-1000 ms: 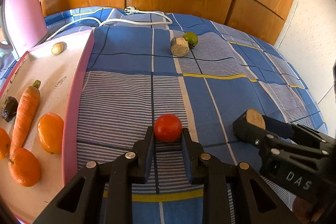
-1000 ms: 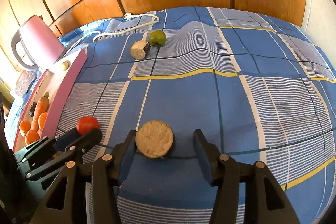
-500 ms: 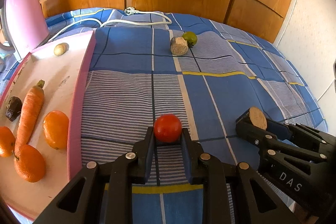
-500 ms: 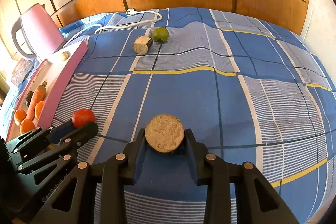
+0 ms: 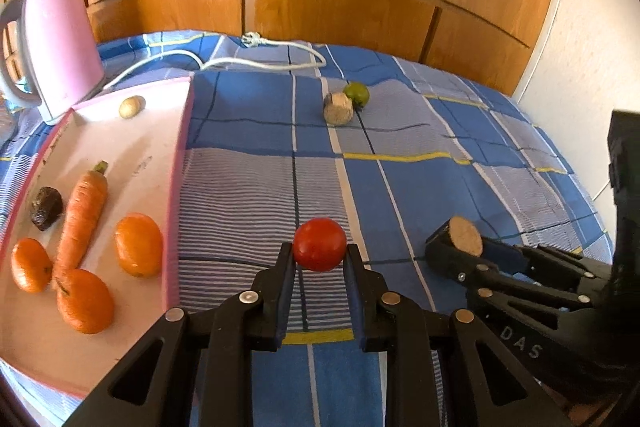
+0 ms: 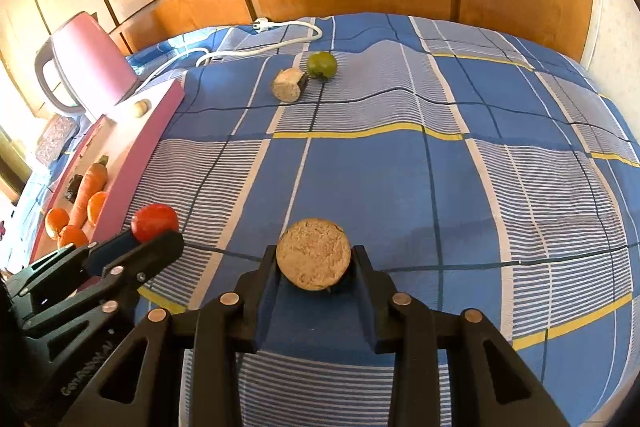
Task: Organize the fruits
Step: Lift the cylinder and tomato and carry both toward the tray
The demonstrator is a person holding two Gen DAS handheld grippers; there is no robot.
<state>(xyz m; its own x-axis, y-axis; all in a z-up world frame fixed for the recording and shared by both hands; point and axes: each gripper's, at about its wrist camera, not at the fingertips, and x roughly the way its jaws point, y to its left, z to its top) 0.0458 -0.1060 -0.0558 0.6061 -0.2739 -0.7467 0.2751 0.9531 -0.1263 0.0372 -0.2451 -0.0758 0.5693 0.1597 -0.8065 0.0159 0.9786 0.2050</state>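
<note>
Nearest, the left tool point(image 5: 320, 259) is clamped on a red tomato point(image 5: 319, 244) and the right tool point(image 6: 314, 267) on a cut, brown-fleshed fruit half point(image 6: 313, 253), both held just above the checked bedspread point(image 6: 400, 179). I judge this the carrying step: each load next wants moving left over the rim of the pink tray point(image 5: 176, 187), set down clear of the oranges point(image 5: 138, 244) and carrot point(image 5: 82, 217). Farther off, another cut half point(image 6: 289, 85) and a green fruit point(image 6: 321, 65) lie touching on the bed.

bare blanket point(image 6: 400, 187) ahead, tray wall point(image 5: 178, 187) left
</note>
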